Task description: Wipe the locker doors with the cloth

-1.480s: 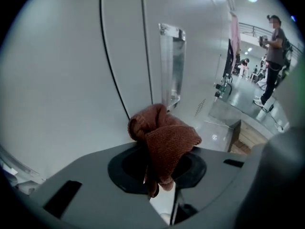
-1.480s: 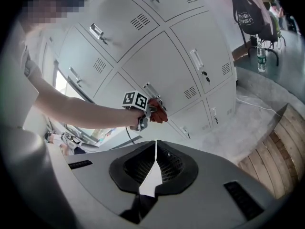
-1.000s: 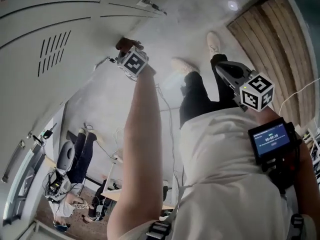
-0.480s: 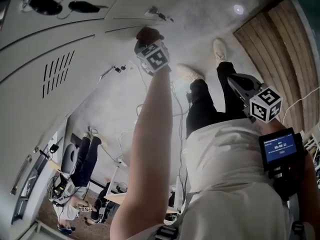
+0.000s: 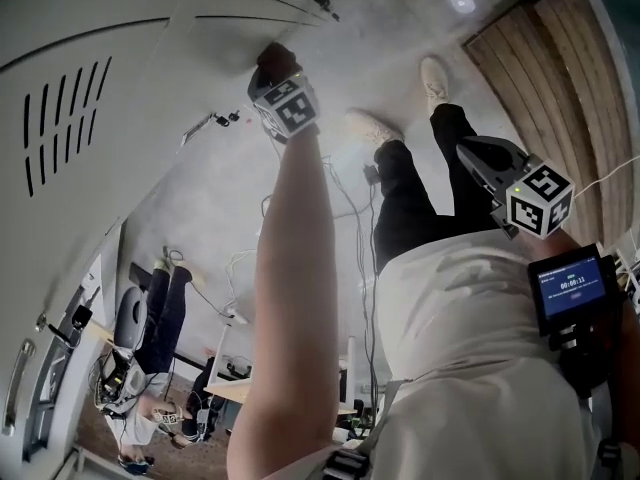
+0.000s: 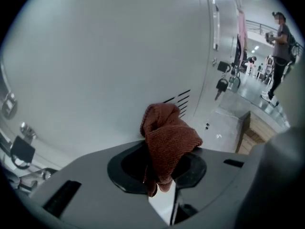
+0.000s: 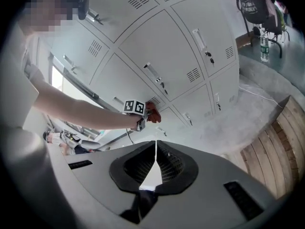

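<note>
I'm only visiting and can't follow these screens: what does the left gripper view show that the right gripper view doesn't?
Only the left gripper view: a close look at the reddish-brown cloth clamped in the left tool, a key hanging from a lock, and a distant standing person. Only the right gripper view: the right tool, jaws together with nothing between them, the person's outstretched arm, a backpack and a bottle. Both: the cloth and the grey locker doors.
</note>
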`<state>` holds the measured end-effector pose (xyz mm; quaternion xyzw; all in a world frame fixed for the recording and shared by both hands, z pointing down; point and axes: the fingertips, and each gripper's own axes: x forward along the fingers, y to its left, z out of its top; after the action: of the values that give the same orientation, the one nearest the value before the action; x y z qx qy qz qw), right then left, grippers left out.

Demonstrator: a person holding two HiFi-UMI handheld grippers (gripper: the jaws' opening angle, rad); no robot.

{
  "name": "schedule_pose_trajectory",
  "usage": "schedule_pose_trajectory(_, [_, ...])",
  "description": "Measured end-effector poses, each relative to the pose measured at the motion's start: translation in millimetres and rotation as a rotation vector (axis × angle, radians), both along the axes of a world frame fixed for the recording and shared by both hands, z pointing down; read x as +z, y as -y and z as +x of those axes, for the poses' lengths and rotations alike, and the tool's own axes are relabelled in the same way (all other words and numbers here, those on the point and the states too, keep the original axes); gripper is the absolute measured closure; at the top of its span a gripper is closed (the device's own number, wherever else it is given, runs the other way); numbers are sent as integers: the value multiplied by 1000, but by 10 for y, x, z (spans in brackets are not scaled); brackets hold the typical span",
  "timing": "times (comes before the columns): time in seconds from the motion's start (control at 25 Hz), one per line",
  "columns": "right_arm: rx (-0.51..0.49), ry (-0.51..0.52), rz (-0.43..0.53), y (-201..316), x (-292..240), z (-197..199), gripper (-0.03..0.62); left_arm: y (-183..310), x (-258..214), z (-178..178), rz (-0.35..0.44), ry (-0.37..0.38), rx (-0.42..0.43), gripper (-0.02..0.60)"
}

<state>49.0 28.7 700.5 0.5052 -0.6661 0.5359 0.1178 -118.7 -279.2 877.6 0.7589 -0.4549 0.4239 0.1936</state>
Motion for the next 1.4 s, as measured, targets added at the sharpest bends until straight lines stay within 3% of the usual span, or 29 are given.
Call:
schedule_pose_trajectory(0.2, [-22, 3, -11, -21, 61, -256, 574, -26, 128, -928, -6, 91, -76, 502])
schedule_pose_trajectory(0.4, [-20, 1, -9, -5, -85, -434, 574, -81, 68, -1524, -20, 252, 28, 502])
schedule_pose_trajectory(0.52, [-19, -3, -2, 25, -41, -486, 574, -51, 55, -1686, -4, 277, 53, 502])
schedule_pose_trajectory(0.64, [-25, -13, 4, 26, -20, -498, 574, -88, -63, -1695, 25, 214, 28, 502])
schedule_pose_trajectory(0.8, [-18, -38, 41, 95, -271, -429, 574, -62, -569, -1591, 25, -18, -130, 502])
schedule_pose_trajectory(0.88, [-17, -39, 72, 202, -384, -425, 574, 9, -847, -1608, 57, -84, -176, 502])
schedule_pose_trajectory(1.04, [-20, -35, 142, 389, -471, -455, 574, 23, -1247, -1803, 120, -125, -200, 502])
schedule_pose_trajectory(1.24, [-54, -60, 240, 624, -647, -429, 574, -256, -1591, -2022, 136, -125, -229, 502])
schedule_pose_trajectory(1.4, [-101, -82, 335, 761, -831, -401, 574, -616, -1997, -1841, 179, -189, -194, 502])
